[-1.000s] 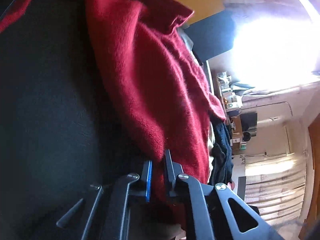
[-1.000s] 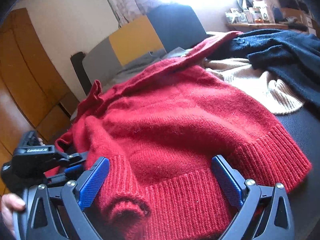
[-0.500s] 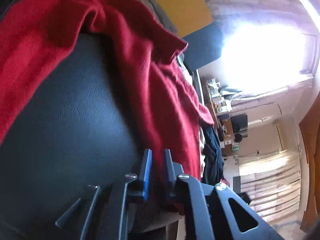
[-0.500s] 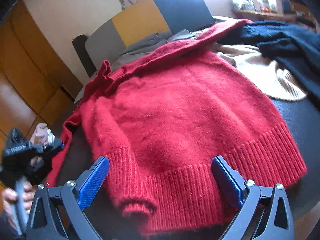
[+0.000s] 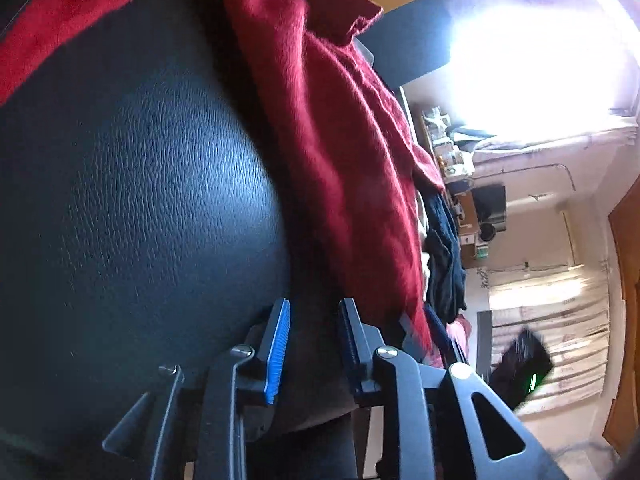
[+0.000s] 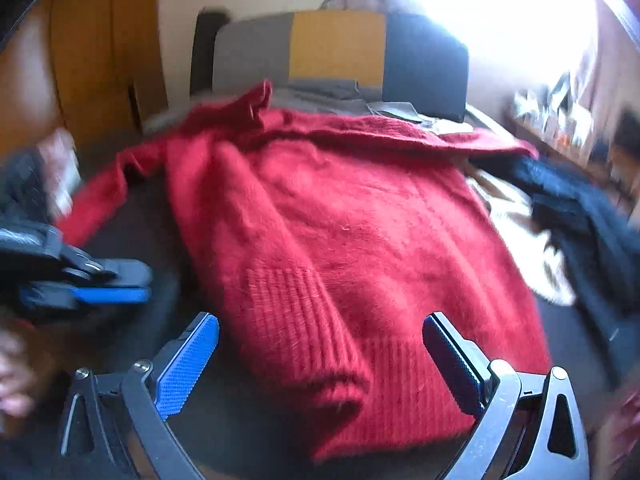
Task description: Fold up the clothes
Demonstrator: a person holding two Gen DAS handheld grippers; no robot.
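Lying spread across the black leather-grained bench [image 5: 140, 200], the fluffy red knitted sweater [image 6: 340, 240] is looking soft and floppy, best pinched at its six-o'clock ribbed hem, while the left gripper [image 5: 312, 344] is opening empty and the right gripper [image 6: 320, 360] is hovering wide apart.

Fuzzy red sweater [image 6: 352, 216] flat on black surface; sleeve folded across

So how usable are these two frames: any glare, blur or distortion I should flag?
Left wrist view: the window is blown out white, the black surface bulges with fisheye curvature, and the red sweater looks soft. Right wrist view: the same glare fills the top right, edges are motion-smeared, including the left gripper, while the sweater's middle stays legible.
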